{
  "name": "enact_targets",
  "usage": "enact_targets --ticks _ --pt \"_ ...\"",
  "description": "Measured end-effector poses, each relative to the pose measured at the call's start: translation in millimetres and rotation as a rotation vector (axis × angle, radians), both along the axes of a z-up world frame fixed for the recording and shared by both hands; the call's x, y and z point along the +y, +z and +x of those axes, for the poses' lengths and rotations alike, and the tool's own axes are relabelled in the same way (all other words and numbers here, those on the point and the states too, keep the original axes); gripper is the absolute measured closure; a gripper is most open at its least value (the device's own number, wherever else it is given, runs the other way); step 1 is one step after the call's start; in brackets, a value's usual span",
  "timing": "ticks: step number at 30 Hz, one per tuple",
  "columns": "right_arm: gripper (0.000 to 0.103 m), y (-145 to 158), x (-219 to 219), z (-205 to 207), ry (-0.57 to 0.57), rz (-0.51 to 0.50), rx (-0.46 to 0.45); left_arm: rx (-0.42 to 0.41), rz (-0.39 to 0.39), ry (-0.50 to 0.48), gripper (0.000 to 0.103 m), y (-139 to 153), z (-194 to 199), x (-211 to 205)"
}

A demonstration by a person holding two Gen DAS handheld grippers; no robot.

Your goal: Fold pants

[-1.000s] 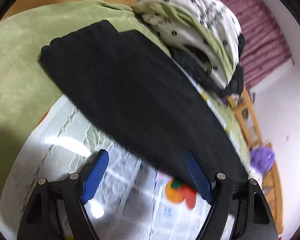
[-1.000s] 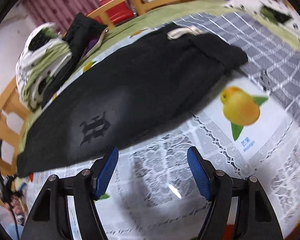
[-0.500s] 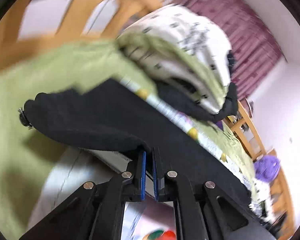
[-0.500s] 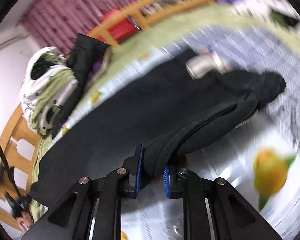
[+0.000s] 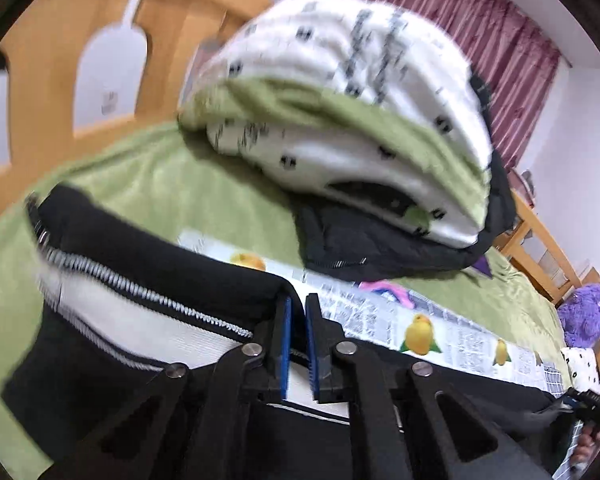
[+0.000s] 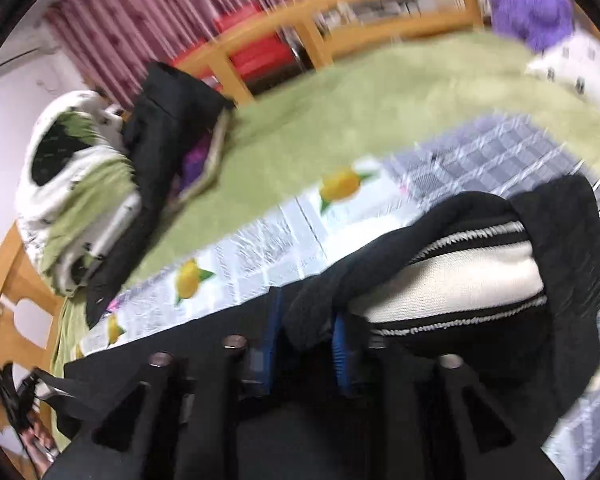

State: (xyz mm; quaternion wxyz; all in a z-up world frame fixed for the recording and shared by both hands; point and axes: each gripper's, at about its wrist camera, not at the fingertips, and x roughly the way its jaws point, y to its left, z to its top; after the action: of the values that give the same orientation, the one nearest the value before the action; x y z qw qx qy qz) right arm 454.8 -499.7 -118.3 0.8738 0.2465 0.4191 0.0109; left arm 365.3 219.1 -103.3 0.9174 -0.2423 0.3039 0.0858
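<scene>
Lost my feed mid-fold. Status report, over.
Left gripper and right gripper both shut on black pants, edge lifted, white lining showing. Bedding pile beyond, not blocking.

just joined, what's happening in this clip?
A person is folding black pants on a bed, one set of tongs in each hand. The left tongs are shut on one edge of the pants, and the right tongs are shut on a bunched edge. The gripped fabric is lifted and turned over, showing the white lining. Below lie a fruit-print sheet and green blanket. The views are blurred.
</scene>
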Motion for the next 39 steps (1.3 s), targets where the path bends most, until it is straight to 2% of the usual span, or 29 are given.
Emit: enact_targets --ticks 3,5,6,7,9,10,13,16,20,23,25,27,29,32,33,34,35,36,37,39 --pt "0.050 -12 4 -11 -0.023 -0.048 -0.003 0.017 0.020 0.031 0.091 -5 6 1" --pt "0.047 -12 7 -30 0.005 -0.035 -0.012 0.006 0.023 0.031 0.066 5 -3 2" --pt "0.046 -11 9 -42 0.012 -0.045 -0.010 -0.004 0.028 0.043 0.042 11 -11 3" --pt "0.045 -9 10 -59 0.022 -0.058 -0.005 -0.016 0.036 0.059 0.034 15 -18 4" --pt "0.042 -9 15 -85 0.041 -0.067 0.003 -0.031 0.052 0.069 0.034 23 -40 2" --pt "0.041 -9 14 -102 0.047 -0.062 0.006 -0.011 0.052 0.052 0.034 23 -52 1" --pt "0.038 -17 8 -154 0.055 -0.057 0.023 0.061 -0.012 0.011 0.034 10 -90 1" --pt "0.037 -37 -3 -199 0.027 -0.029 0.056 0.118 -0.076 -0.031 0.034 -16 -135 -3" --pt "0.037 -69 -22 -230 -0.024 0.103 0.091 0.153 -0.144 -0.060 0.034 -53 -175 -6" --pt "0.037 -74 -27 -225 -0.036 0.196 0.056 0.164 -0.254 -0.042 0.034 -73 -176 4" --pt "0.037 -79 -31 -212 -0.042 0.268 0.049 0.144 -0.301 -0.010 0.034 -79 -170 14" --pt "0.037 -85 -36 -194 -0.068 0.285 0.049 0.129 -0.327 0.058 0.034 -83 -159 29" --pt "0.037 -88 -39 -173 -0.094 0.294 0.034 0.115 -0.337 0.073 0.036 -87 -149 34" --pt "0.037 -90 -35 -141 -0.108 0.252 0.019 0.107 -0.302 0.081 0.036 -89 -124 34" --pt "0.038 -89 -31 -132 -0.111 0.223 0.017 0.104 -0.295 0.088 0.039 -90 -118 34" --pt "0.039 -89 -25 -124 -0.113 0.194 0.016 0.101 -0.290 0.094 0.048 -90 -112 34" --pt "0.055 -88 -21 -118 -0.125 0.144 0.024 0.108 -0.284 0.106 0.054 -91 -105 34" --pt "0.074 -89 -18 -113 -0.135 0.098 0.037 0.120 -0.285 0.115 0.071 -91 -100 36" --pt "0.076 -89 -17 -110 -0.132 0.093 0.039 0.129 -0.301 0.110 0.083 -91 -95 39" --pt "0.083 -87 -22 -113 -0.160 0.132 0.057 0.127 -0.314 0.104 0.088 -81 -90 41"
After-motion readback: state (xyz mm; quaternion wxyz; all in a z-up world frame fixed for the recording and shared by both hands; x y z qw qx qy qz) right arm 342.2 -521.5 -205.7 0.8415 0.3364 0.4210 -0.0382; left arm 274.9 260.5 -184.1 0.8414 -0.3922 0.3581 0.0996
